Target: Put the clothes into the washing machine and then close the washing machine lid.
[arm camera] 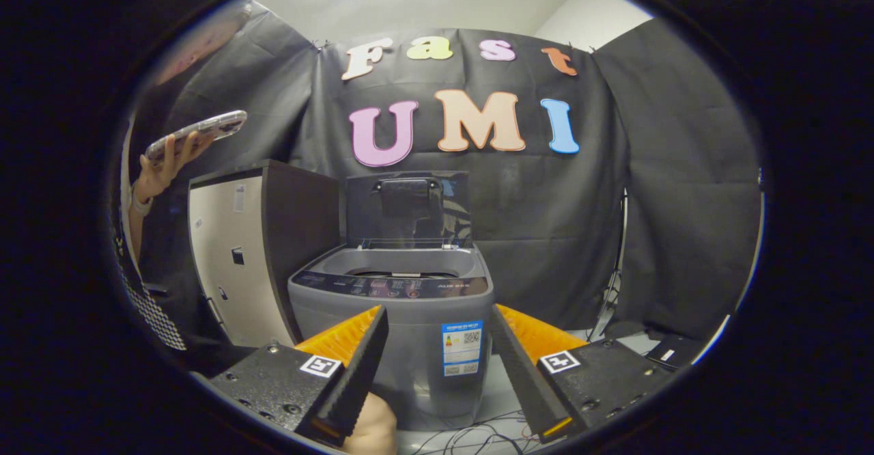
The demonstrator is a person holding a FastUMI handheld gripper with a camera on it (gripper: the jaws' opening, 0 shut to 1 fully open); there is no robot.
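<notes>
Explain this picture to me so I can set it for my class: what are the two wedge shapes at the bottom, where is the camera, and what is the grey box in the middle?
The camera rides on a hand-held tool, looking forward along it. The two wedges are the tongs, the tool's two fingers; they stand open and hold nothing. Just beyond them, seen through the gap, stands a grey top-loading washing machine with its lid raised, so the tub is open. No clothes can be made out. Beside it is a dark cabinet with a pale front. At the side, a person's hand holds up a phone. Cables lie on the floor under the tongs.
</notes>
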